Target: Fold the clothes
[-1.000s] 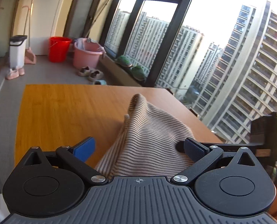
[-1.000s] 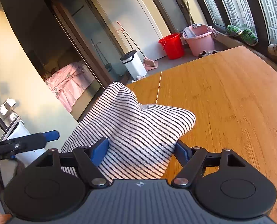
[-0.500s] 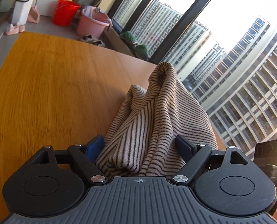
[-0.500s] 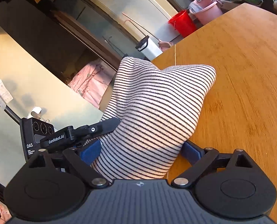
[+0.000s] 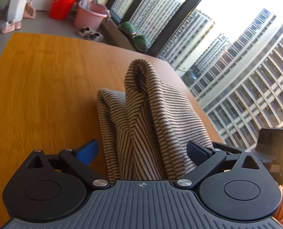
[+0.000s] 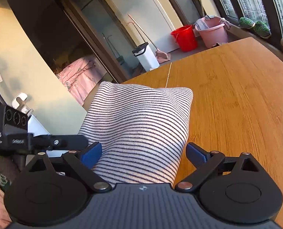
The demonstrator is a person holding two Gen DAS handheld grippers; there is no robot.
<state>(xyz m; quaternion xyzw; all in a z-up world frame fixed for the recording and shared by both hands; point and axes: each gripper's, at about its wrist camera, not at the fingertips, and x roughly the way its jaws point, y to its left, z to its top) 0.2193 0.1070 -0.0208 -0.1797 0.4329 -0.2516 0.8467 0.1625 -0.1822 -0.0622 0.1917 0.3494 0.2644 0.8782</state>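
Left tool (image 5: 142,150): jaws wide apart, just been opening further; striped cloth (image 5: 151,118) bunched between the blue pads. Left pad clear of the fabric with table showing in the gap; right pad just beside or against the cloth edge, cannot tell which, no squeeze visible. Cloth stands up in folds from the tool's mouth, a rounded loop at the top, lying over the right part of the wooden table (image 5: 42,87) near its window-side edge.

Right tool (image 6: 143,153): jaws also spread, opened further over the last second and now steady. The same striped cloth (image 6: 141,126) fills the space between the pads; left pad at the fabric edge, right pad apart from it. Cloth sits at the table's (image 6: 236,105) left edge.

Each view shows the other tool's body at its margin. Beyond the table: red bucket (image 6: 184,37), pink basin (image 6: 213,31), white bin (image 6: 146,56), shoes (image 5: 90,33) on the floor, tall windows with apartment blocks outside.
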